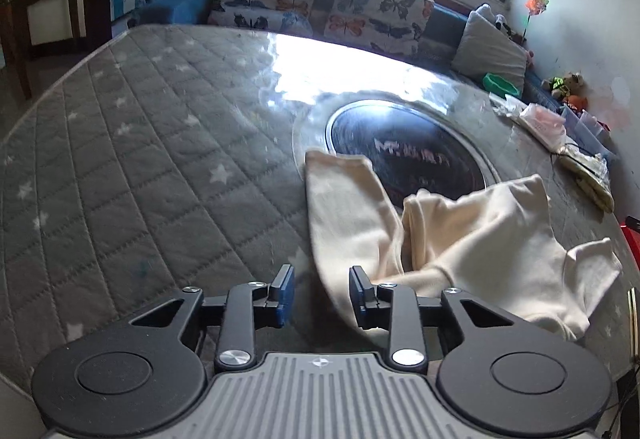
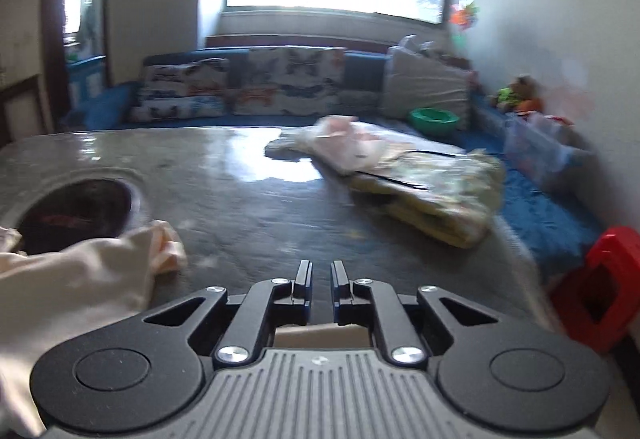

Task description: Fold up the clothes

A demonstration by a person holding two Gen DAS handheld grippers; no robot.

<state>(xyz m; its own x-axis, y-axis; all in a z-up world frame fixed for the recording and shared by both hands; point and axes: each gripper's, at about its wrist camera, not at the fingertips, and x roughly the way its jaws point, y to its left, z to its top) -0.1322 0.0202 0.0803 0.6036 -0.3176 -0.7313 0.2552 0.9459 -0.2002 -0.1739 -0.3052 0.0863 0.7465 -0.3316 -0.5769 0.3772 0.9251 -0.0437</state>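
Cream garment lies rumpled on the quilted table.
Left gripper gapes wide, garment edge between its jaws; right gripper stands narrowly parted, holding nothing.

Cream garment soft matt cloth; table quilted fabric w/ glossy clear cover.

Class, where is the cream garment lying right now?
In the left wrist view the cream garment lies crumpled on the quilted table cover, partly over the dark round disc, just ahead-right of the left gripper.
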